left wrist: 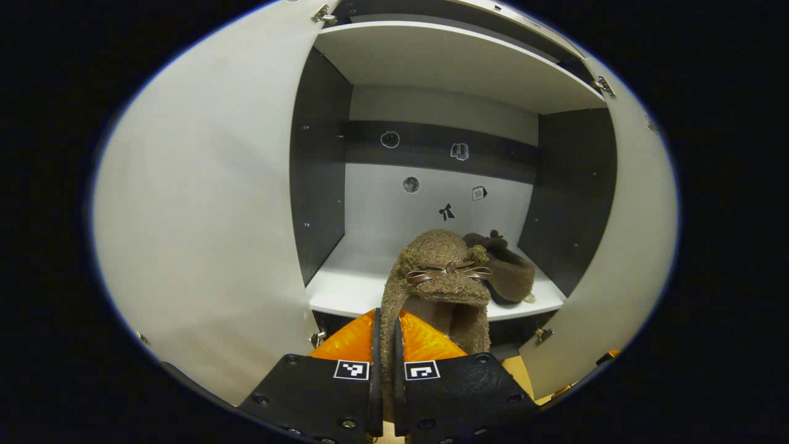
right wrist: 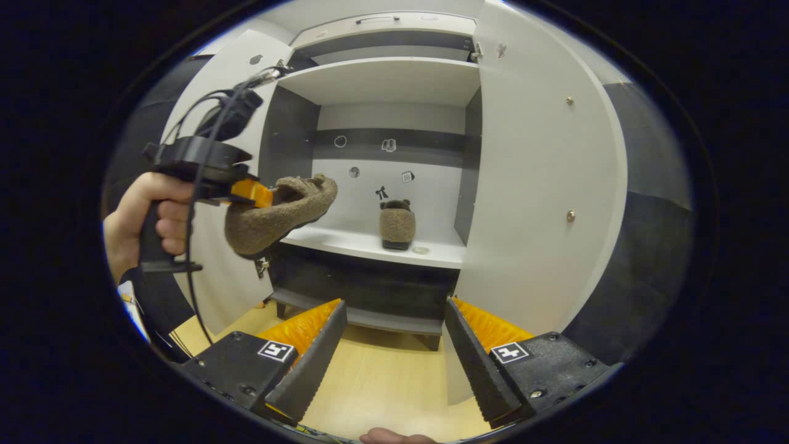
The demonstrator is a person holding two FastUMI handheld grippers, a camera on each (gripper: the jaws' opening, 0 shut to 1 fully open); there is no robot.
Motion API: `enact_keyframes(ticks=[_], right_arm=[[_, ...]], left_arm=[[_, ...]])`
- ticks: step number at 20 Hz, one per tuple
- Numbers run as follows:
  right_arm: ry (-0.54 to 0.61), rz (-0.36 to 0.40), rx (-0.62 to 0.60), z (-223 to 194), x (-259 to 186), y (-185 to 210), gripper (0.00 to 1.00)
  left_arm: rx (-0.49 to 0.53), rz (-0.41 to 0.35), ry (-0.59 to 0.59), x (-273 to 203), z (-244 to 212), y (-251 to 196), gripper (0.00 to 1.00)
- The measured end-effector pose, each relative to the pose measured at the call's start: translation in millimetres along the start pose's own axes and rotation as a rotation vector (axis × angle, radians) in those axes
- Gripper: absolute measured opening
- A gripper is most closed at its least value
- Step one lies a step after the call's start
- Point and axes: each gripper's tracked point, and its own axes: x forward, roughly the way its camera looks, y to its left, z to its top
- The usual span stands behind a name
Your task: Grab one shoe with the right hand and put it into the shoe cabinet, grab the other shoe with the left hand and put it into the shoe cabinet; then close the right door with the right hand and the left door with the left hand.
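My left gripper point(left wrist: 384, 327) is shut on the heel edge of a fuzzy brown shoe point(left wrist: 441, 277) with a small bow, held in the air in front of the open shoe cabinet point(left wrist: 431, 68). The other brown shoe point(left wrist: 505, 271) stands on the cabinet's white shelf point(left wrist: 345, 283), toward its right side. In the right gripper view, my right gripper point(right wrist: 394, 336) is open with nothing between its fingers, low before the cabinet. There a hand holds the left gripper point(right wrist: 246, 192) with the shoe point(right wrist: 277, 216) at the left, and the placed shoe point(right wrist: 397, 227) sits on the shelf point(right wrist: 345, 242).
Both cabinet doors stand open: the left door point(left wrist: 203, 209) and the right door point(left wrist: 629, 234), also the right door point(right wrist: 536, 185) close beside my right gripper. A lower shelf point(right wrist: 370, 317) and the wooden floor point(right wrist: 382, 382) lie below. Small stickers dot the back panel point(left wrist: 431, 191).
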Motion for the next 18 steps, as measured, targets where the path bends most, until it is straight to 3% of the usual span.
enact_keyframes(ticks=[7, 12, 15, 16, 18], right_arm=[[-0.003, -0.019, 0.008, 1, -4, -15, 1.0], [0.007, -0.028, 0.019, -3, -3, -22, 1.0], [0.008, -0.026, 0.015, -3, -1, -23, 1.0], [0.007, -0.026, 0.012, -2, 0, -23, 1.0], [0.004, -0.03, 0.01, -1, 2, -25, 1.0]], left_arm=[[-0.015, 0.06, 0.049, 101, 24, -4, 0.07], [0.033, 0.088, 0.104, 145, 7, -7, 0.07], [0.002, 0.068, 0.086, 157, 10, -12, 0.08], [-0.012, 0.055, 0.062, 156, 14, -15, 0.12], [-0.006, 0.018, 0.042, 151, 18, -19, 0.53]])
